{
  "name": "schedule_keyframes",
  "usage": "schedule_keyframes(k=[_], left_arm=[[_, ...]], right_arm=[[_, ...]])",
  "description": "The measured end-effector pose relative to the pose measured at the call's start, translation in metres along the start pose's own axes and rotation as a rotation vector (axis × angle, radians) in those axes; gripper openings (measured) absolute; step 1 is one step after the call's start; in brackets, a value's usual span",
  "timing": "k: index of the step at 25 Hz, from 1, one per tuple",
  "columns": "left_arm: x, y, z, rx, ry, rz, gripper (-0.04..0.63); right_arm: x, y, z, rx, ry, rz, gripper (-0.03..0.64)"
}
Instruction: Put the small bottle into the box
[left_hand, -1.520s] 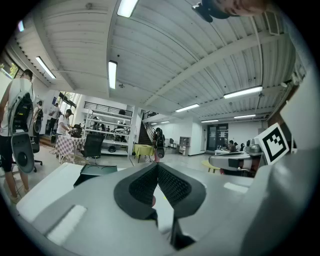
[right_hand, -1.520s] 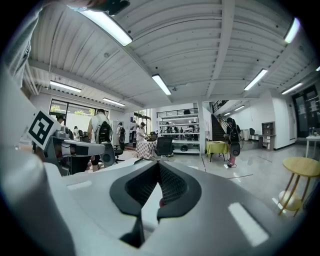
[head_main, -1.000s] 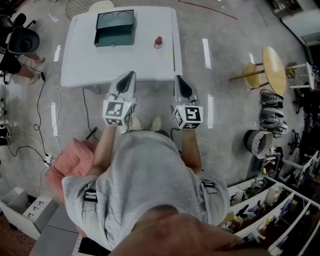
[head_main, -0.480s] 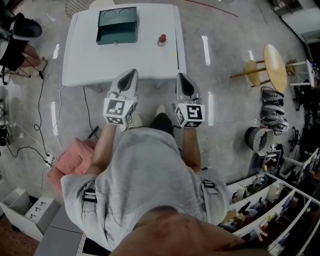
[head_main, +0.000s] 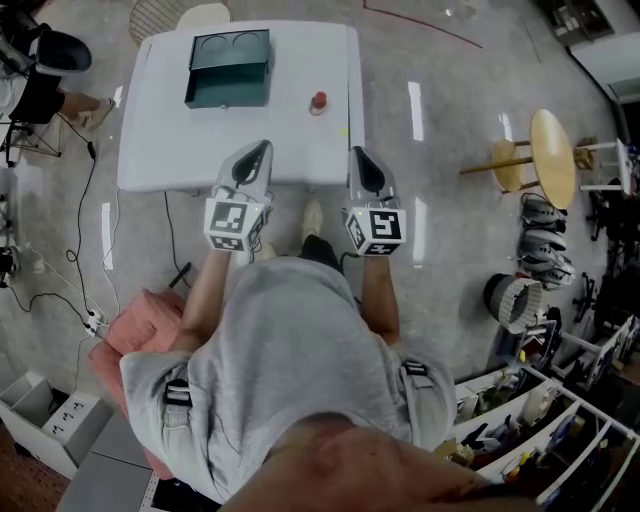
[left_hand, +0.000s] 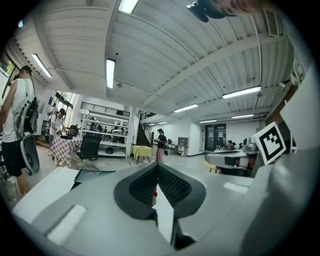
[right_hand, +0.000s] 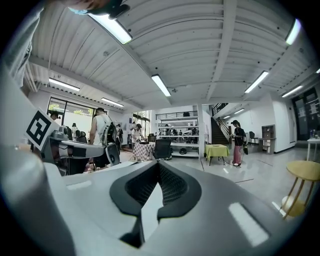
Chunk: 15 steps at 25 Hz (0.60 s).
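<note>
The left gripper (head_main: 262, 147) and the right gripper (head_main: 357, 153) are held pressed together, empty, over the near edge of the table (head_main: 160, 140). The small bottle (head_main: 318, 100) is placed beside the box (head_main: 228, 68), apart from it.

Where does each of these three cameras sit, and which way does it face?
Head view: on the person's head, facing steeply down at the white table, green box and small red bottle; shows shoulders, forearms, left gripper and right gripper.
Left gripper view: rides the left gripper, looking forward along its shut jaws over the table into the hall.
Right gripper view: rides the right gripper, looking along its shut jaws into the hall.
Shared: head and left gripper views both show the green box.
</note>
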<state>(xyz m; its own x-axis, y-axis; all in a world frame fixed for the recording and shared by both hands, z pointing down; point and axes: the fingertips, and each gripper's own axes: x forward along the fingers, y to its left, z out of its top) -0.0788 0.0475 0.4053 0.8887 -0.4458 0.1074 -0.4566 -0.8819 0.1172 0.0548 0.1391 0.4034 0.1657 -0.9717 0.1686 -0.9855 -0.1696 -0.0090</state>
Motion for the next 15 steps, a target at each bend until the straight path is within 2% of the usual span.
schedule_keyframes(k=[8,15], left_arm=[[0.067,0.006,0.009,-0.011,0.006,0.091,0.012],[0.097,0.020,0.007,-0.035,0.016,0.178,0.012]], right_arm=[[0.056,-0.059,0.008,0.003,0.012,0.085,0.003],[0.102,-0.077,0.007,0.005,0.038,0.183,0.003]])
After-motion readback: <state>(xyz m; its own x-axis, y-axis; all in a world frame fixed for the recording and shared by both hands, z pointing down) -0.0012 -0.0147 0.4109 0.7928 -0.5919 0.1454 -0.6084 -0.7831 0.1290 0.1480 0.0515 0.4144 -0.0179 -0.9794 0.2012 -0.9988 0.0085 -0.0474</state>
